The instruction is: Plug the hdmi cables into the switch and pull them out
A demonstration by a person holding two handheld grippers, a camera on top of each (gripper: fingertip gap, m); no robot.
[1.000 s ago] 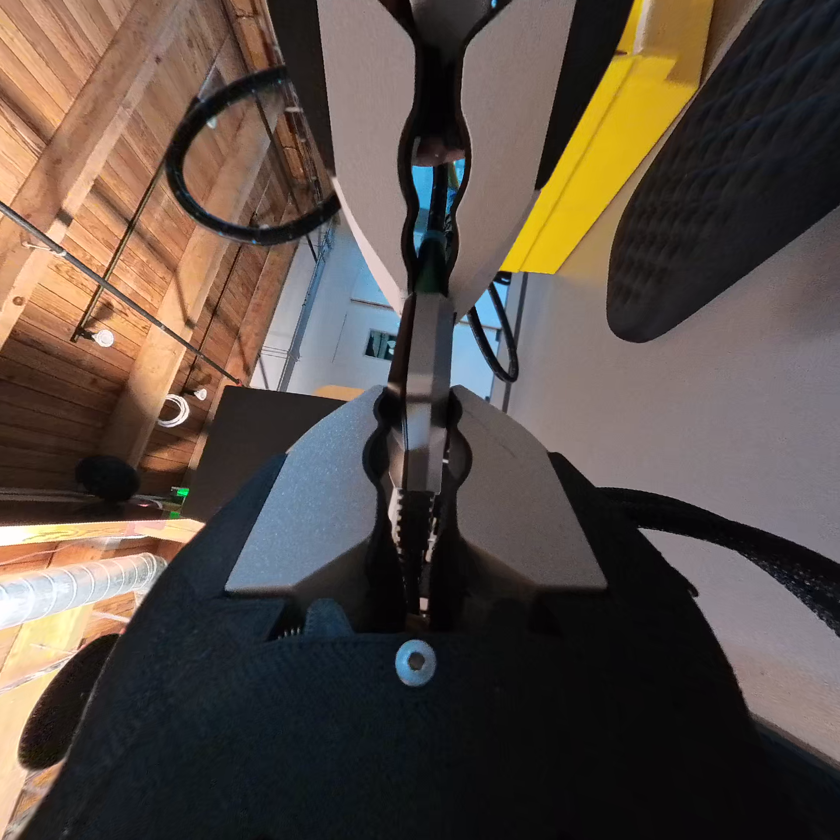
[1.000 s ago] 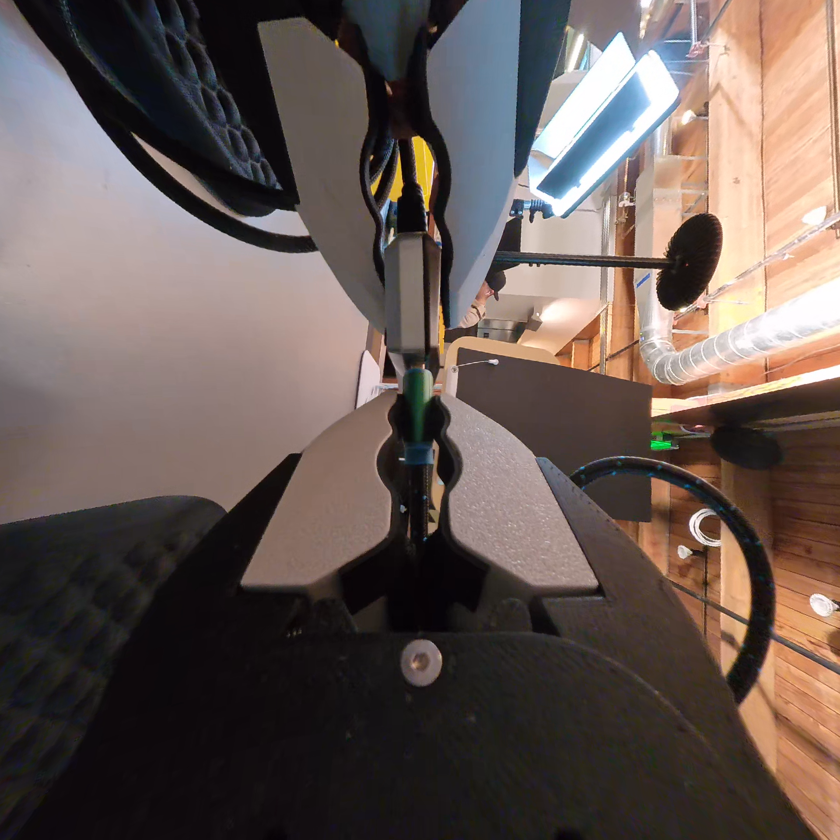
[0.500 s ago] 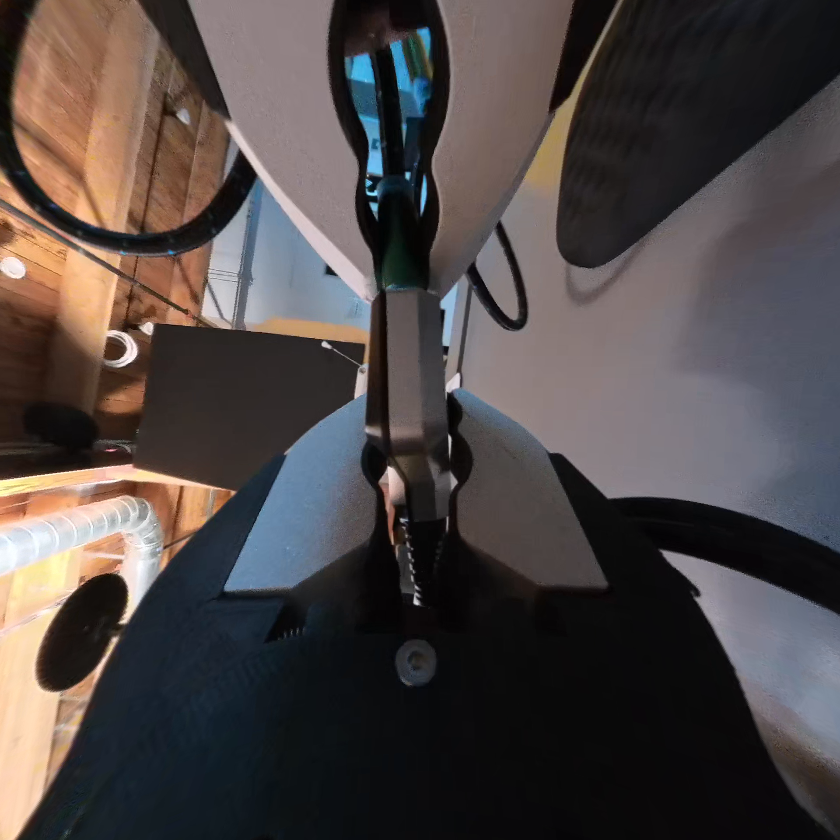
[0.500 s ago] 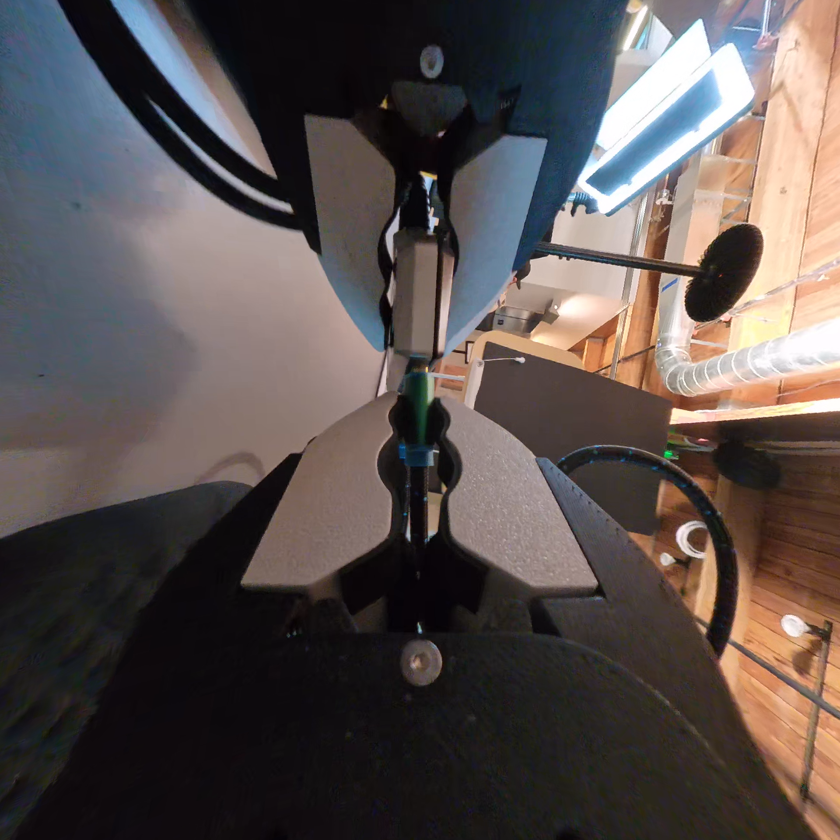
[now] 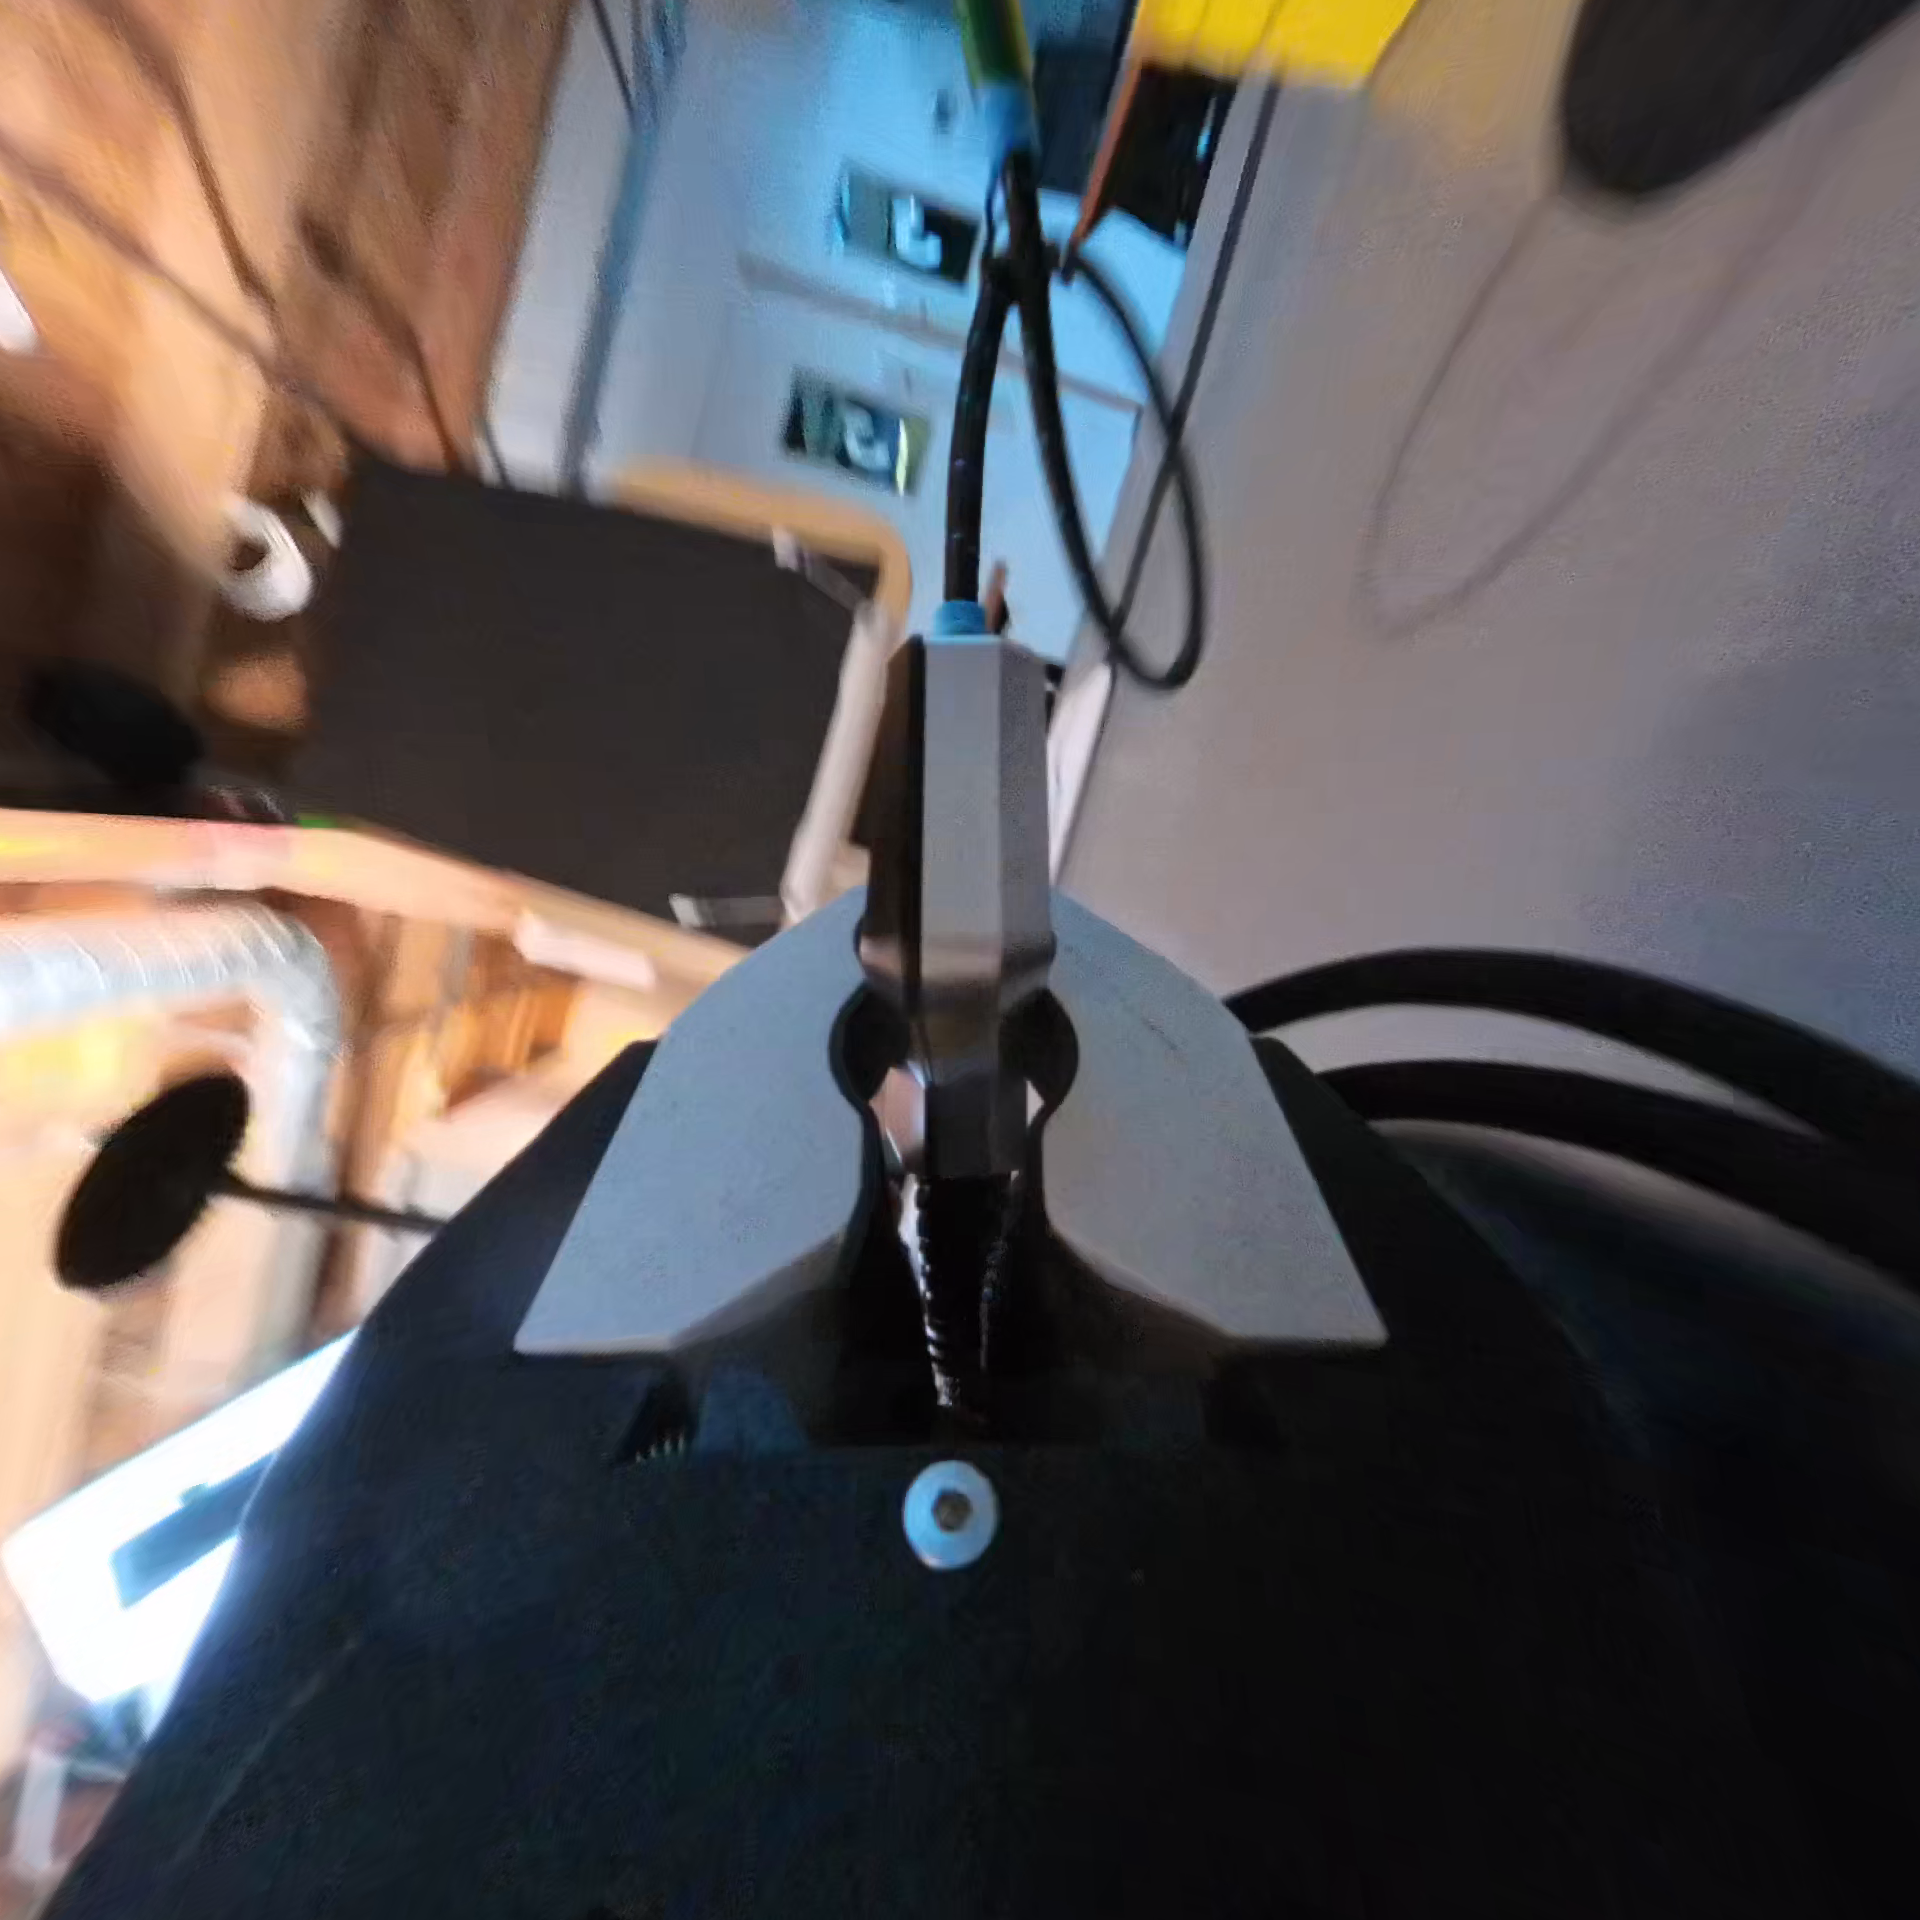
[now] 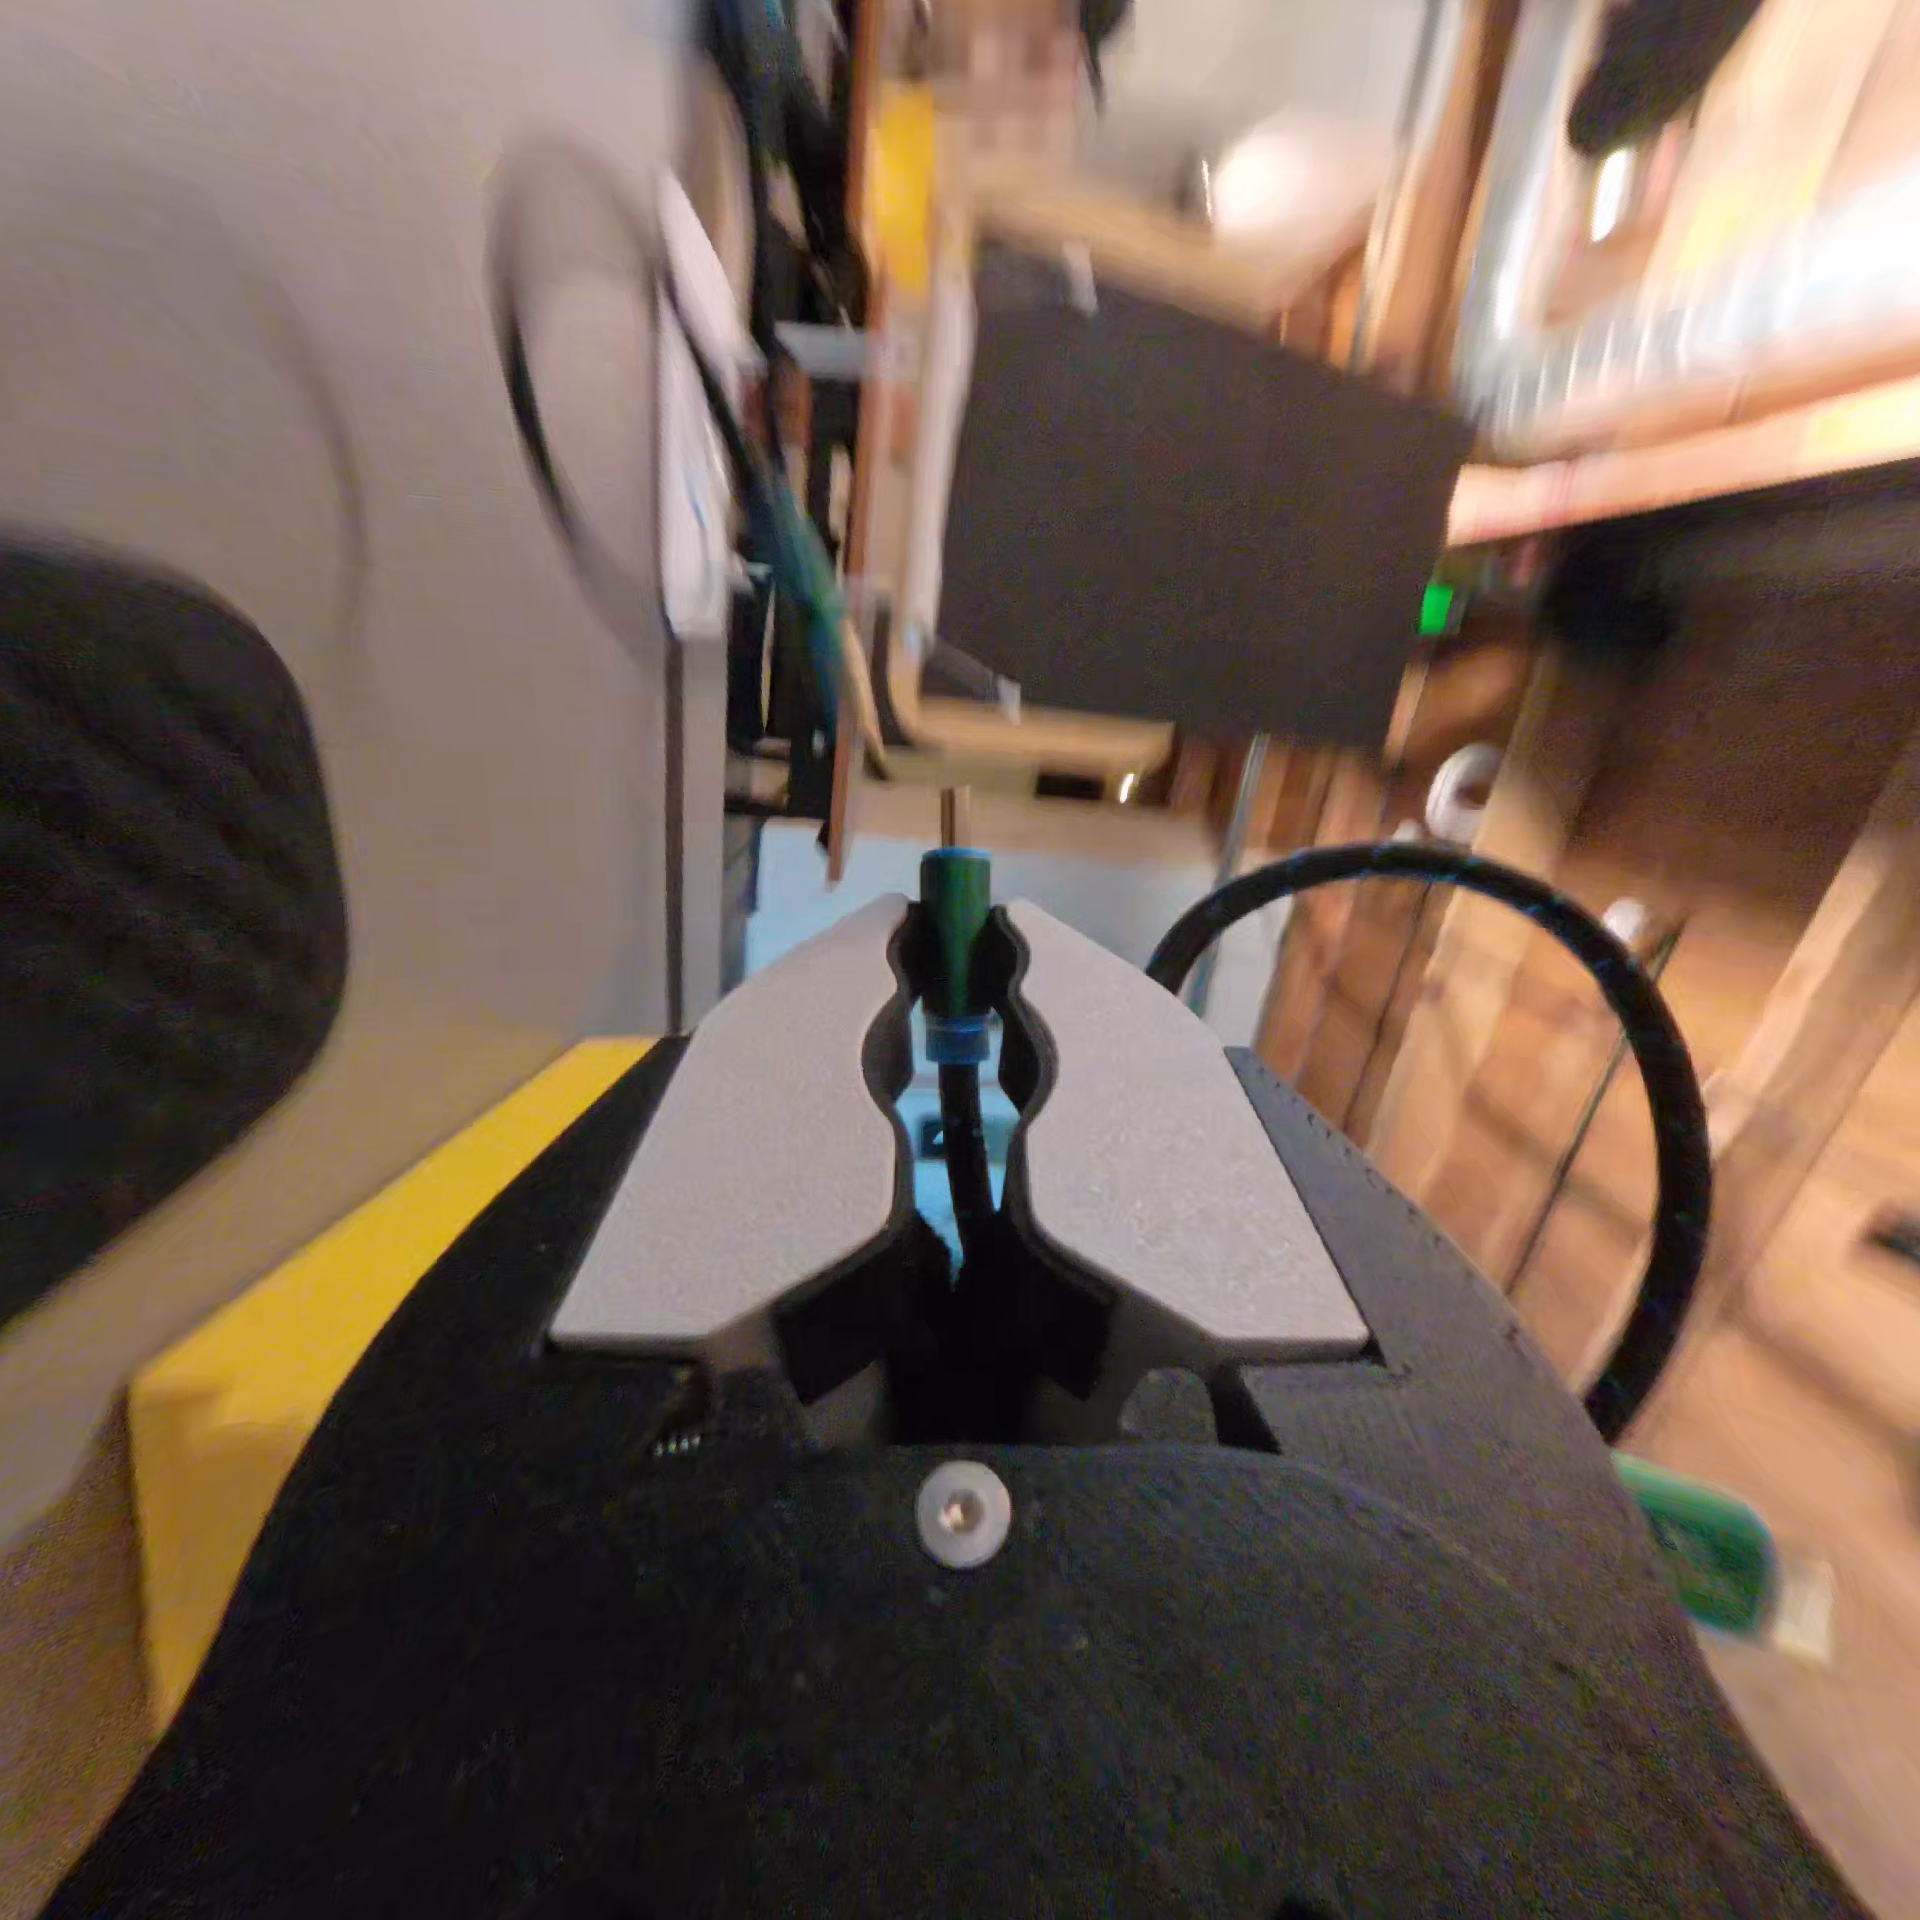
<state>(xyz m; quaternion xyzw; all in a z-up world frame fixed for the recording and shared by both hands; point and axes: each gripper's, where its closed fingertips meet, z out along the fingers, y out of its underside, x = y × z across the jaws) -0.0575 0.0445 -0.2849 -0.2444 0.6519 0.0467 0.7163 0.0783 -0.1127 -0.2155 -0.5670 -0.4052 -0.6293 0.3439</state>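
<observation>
My left gripper (image 5: 956, 914) is shut on the grey metal switch body (image 5: 961, 790), whose ribbed black tail runs back between the fingers. A blue collar (image 5: 956, 618) shows at its front end, and a thin black cable (image 5: 971, 416) rises from there to a green plug (image 5: 992, 52) at the top edge. Blur hides whether that cable is seated. My right gripper (image 6: 953, 909) is shut on a green HDMI plug (image 6: 951, 935). Its bare metal tip (image 6: 948, 821) points forward into free air. Its black cable (image 6: 1621, 1039) loops to the right. Neither gripper shows in the other's view.
A pale grey surface (image 5: 1507, 727) fills one side of both views. A black textured pad (image 6: 135, 883) and a yellow block (image 6: 343, 1299) lie on it. A dark panel (image 6: 1195, 540) stands ahead. Thick black cables (image 5: 1558, 1039) run beside my left gripper. A green object (image 6: 1704, 1538) is at lower right.
The two grippers have moved apart. The green plug, seated in the grey switch body before, is now out of it with its tip bare. Each gripper has left the other's view.
</observation>
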